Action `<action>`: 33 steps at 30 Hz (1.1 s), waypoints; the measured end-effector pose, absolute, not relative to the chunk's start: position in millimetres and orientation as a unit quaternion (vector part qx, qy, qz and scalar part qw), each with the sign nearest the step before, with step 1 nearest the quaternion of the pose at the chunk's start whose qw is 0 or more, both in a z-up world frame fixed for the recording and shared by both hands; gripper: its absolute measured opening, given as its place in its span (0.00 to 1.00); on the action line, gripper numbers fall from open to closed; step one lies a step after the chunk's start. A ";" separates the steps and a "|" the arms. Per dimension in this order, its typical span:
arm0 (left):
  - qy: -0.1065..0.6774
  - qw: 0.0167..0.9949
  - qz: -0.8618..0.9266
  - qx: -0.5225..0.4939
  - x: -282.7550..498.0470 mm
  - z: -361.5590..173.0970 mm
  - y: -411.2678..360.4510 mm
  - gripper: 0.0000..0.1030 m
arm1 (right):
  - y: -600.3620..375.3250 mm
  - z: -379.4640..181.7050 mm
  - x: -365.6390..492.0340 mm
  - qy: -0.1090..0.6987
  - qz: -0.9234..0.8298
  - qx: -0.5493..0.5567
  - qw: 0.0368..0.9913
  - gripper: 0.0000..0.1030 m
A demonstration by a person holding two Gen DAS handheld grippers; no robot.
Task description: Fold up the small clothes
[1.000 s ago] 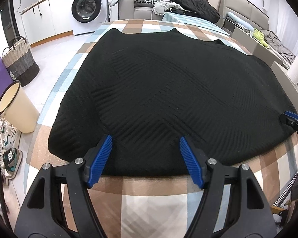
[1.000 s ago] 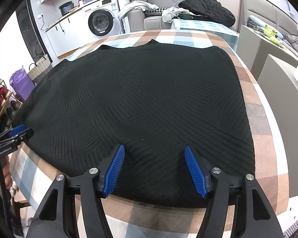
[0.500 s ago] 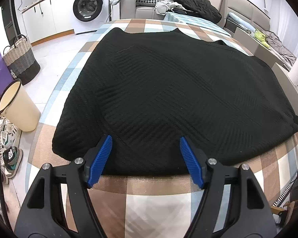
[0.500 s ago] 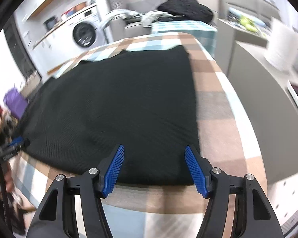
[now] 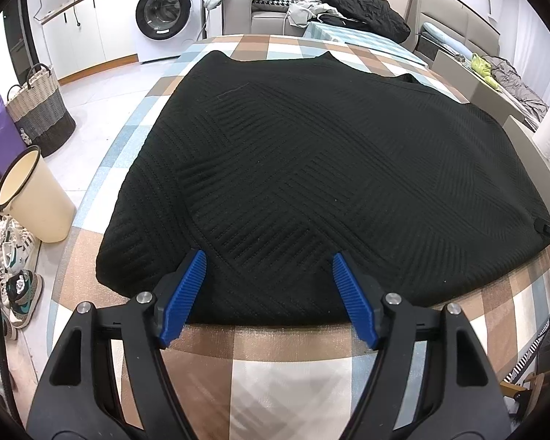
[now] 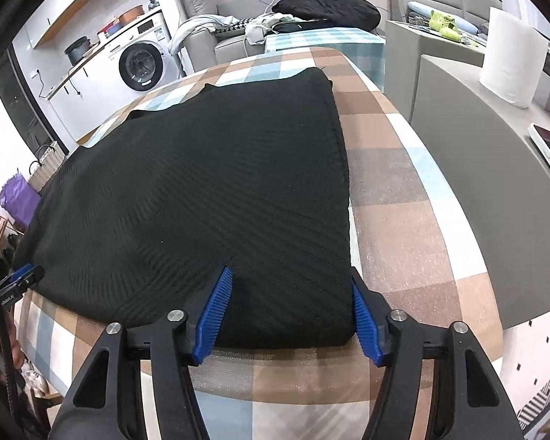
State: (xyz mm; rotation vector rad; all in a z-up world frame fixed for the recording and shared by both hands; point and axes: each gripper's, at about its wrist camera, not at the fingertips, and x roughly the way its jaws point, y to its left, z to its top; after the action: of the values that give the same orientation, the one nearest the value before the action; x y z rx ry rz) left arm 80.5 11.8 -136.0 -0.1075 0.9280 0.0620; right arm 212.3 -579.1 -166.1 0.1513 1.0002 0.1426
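A: What is shown in the left wrist view?

B: A black knit garment [image 5: 311,168] is seen spread flat over a checked table [image 5: 282,370], covering most of its top. The left gripper [image 5: 267,289] is held at the garment's near hem, its jaws spread wide, with nothing pinched between them. The blue pads [image 5: 185,293] are seen over the hem, one on each side of a stretch of fabric; whether the cloth is touched cannot be told. At the right edge, a dark tip of the right gripper [image 5: 548,228] is seen at the garment's corner.

A: And around the table?

B: A cream bin [image 5: 36,198] and a woven basket [image 5: 40,113] are seen on the floor to the left, shoes [image 5: 18,282] beside them. A washer [image 5: 165,11] is seen at the back.

A: What is shown in the right wrist view?

B: The same garment [image 6: 201,198] is seen from its right side, lying flat, its right edge running along the table [image 6: 396,198]. The right gripper [image 6: 289,315] is held at the near right corner of the hem, its jaws parted and nothing grasped. The right pad [image 6: 363,324] is placed just at the garment's side edge, the left one over the fabric. The left gripper [image 6: 20,279] is seen far left at the hem. A paper roll [image 6: 509,55] is stood on a grey counter [image 6: 495,168] to the right.
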 end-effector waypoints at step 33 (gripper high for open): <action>0.436 0.883 0.072 -0.155 35.9 -127.8 49.3 0.68 | -552.2 -122.2 220.7 0.417 0.148 0.109 0.890 0.53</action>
State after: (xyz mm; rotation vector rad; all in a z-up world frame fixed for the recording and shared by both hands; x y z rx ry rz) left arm 35.9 49.3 -127.8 -0.3224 0.9084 0.1490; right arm 220.7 -552.2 -122.2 0.2267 0.8660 0.3068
